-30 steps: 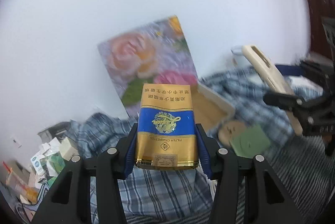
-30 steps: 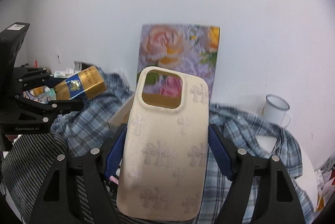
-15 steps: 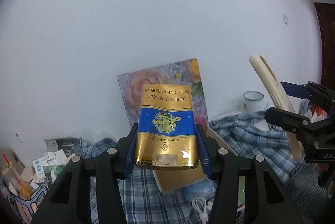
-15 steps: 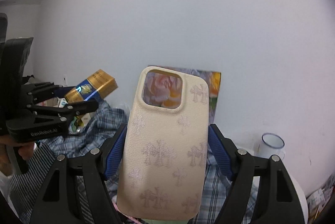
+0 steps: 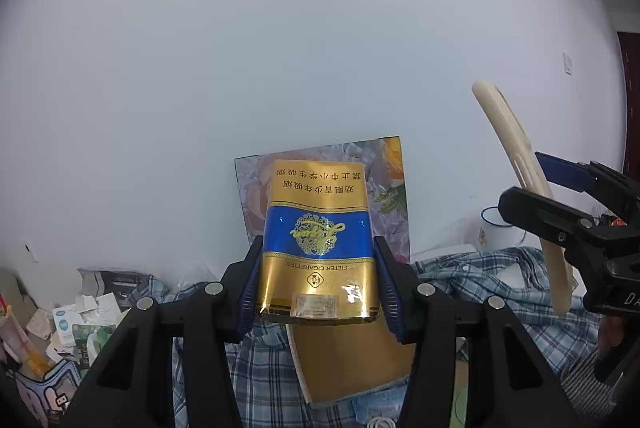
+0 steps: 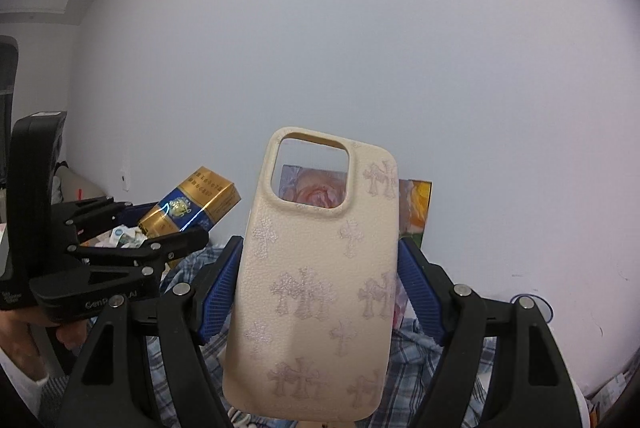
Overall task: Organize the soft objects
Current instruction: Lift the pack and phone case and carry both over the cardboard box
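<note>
My left gripper (image 5: 318, 288) is shut on a gold and blue cigarette pack (image 5: 318, 240) and holds it up in the air in front of the white wall; the pack also shows in the right wrist view (image 6: 190, 205). My right gripper (image 6: 318, 292) is shut on a cream phone case (image 6: 316, 276) with pale cross patterns, held upright and raised. In the left wrist view the case (image 5: 520, 179) shows edge-on at the right.
A floral picture (image 5: 388, 187) leans on the wall behind. Blue plaid shirts (image 5: 480, 280) cover the surface below, with a gold-brown box (image 5: 348, 364) on them. A white enamel mug (image 5: 498, 232) stands at the right. Crumpled paper and packets (image 5: 76, 320) lie at the left.
Both grippers have lifted and tilted upward with their objects; the wall now fills most of each view and the cloth and picture sit lower.
</note>
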{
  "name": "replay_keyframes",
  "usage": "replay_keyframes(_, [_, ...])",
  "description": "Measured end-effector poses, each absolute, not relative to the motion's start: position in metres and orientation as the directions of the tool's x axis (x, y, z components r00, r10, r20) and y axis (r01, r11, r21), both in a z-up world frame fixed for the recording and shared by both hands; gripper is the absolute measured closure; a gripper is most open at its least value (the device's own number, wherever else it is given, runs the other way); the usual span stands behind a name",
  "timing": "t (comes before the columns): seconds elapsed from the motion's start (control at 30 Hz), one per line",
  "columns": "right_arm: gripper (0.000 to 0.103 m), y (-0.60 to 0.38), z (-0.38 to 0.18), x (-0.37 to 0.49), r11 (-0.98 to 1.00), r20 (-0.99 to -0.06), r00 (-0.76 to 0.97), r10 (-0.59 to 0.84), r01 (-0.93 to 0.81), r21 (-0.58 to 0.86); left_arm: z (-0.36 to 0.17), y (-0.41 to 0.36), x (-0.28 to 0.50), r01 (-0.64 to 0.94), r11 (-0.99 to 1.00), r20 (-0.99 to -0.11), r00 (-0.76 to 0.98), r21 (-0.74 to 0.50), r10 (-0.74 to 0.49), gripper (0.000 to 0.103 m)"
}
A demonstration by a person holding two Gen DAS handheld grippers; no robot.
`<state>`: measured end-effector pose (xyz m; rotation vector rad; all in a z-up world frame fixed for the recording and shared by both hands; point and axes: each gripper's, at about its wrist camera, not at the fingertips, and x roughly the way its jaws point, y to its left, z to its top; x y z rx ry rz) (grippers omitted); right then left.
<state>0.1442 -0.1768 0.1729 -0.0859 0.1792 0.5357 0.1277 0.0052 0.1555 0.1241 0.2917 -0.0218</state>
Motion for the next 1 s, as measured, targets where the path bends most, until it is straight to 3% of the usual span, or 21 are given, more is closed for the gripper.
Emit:
replay_keyframes(0.43, [0.028,-0.155,0.169,0.174,0.849,-0.202,0.838,0.507,-0.526,-0.05,0.147,0.013,0.166,0.005,0.995,-0.307,0.951,0.104,0.027,0.05])
replay_keyframes(1.0, [0.028,-0.113,0.096,0.239,0.852,-0.369,0.786,0.496,-0.523,0.03,0.076,0.009,0.22,0.009,0.995,-0.452,0.891,0.099,0.037,0.05])
